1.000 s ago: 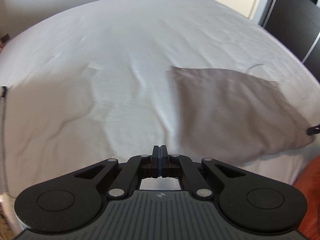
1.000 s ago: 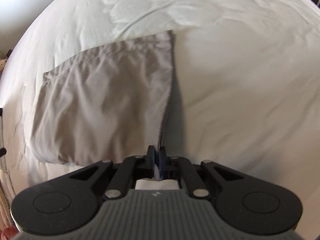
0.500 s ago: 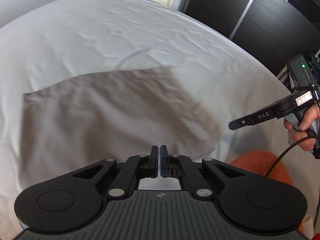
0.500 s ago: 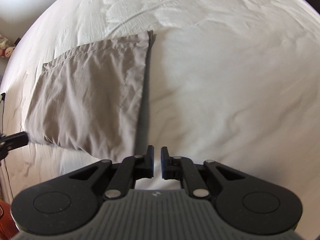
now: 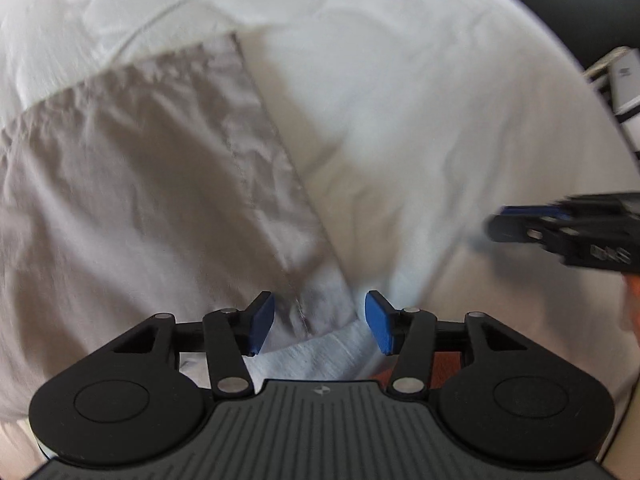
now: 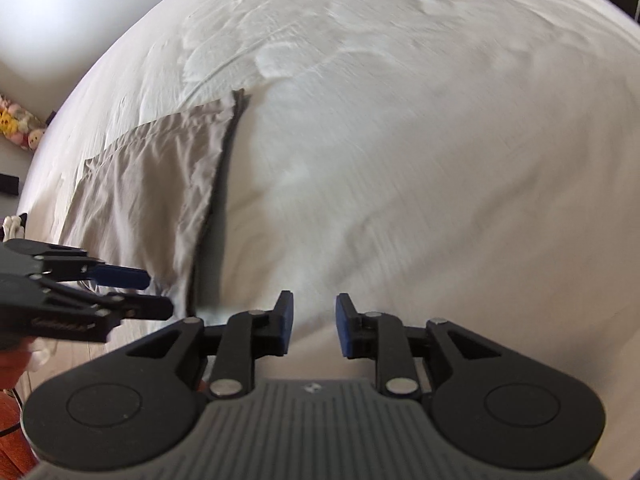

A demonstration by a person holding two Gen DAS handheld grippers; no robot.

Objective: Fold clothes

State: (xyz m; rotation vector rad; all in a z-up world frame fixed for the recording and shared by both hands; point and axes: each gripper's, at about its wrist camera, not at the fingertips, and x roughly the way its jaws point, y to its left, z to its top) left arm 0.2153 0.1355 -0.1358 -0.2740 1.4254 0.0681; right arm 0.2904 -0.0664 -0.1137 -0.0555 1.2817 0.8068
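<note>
Jaws wide on both sides: your left gripper (image 5: 320,322) stands spread over the near hemmed corner of the grey-beige crumpled cotton garment (image 5: 132,200), which lies flat as a rectangle on the white bedsheet (image 5: 420,100). Your right gripper (image 6: 314,326) hangs parted too, over bare sheet just beside the garment's edge, holding nothing. It looks like a regrasp between folds, or a finished fold just let go; if another fold is due, that corner needs a clean pinch
</note>
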